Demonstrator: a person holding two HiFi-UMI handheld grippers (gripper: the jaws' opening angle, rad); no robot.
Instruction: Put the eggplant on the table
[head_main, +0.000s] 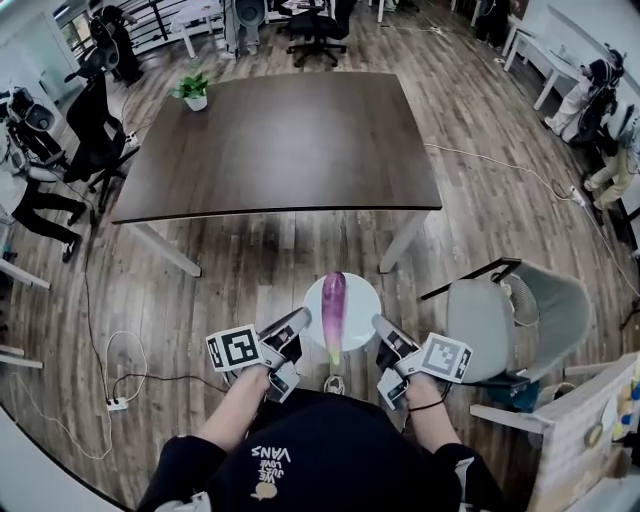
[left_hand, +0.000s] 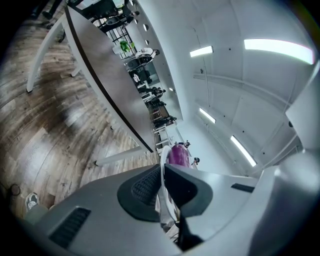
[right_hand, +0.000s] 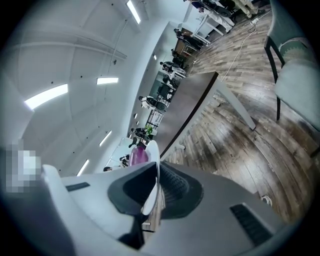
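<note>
**A:** Where was the eggplant (head_main: 334, 305)?

**B:** Lying lengthwise on a white plate (head_main: 362, 290), held in the air in front of the person's chest, over the wood floor. It wasn't on the table (head_main: 290, 140), which stood well apart, farther out.

**A:** And the claws?

**B:** Both were clenched on the plate. The left gripper (head_main: 300, 322) had its rim on the left side and the right gripper (head_main: 382, 327) had it on the right. In each gripper view the plate showed edge-on as a thin white strip pinched between the dark pads.

**A:** Was much of the veg visible from those views?

**B:** No. In the left gripper view only a purple hump (left_hand: 178, 154) poked over the jaws, and it was the same in the right gripper view (right_hand: 139, 155). The rest sat behind the jaw bodies, so the stem end couldn't be seen there.

**A:** Anything else unclear?

**B:** A small pale object (head_main: 334, 383) sat just below the plate's near edge in the head view, too small to tell what it was. A chair (head_main: 520, 315) stood to the right, partly cut by clutter at the frame edge. A potted plant (head_main: 193, 92) stood on the table's far left corner.
</note>
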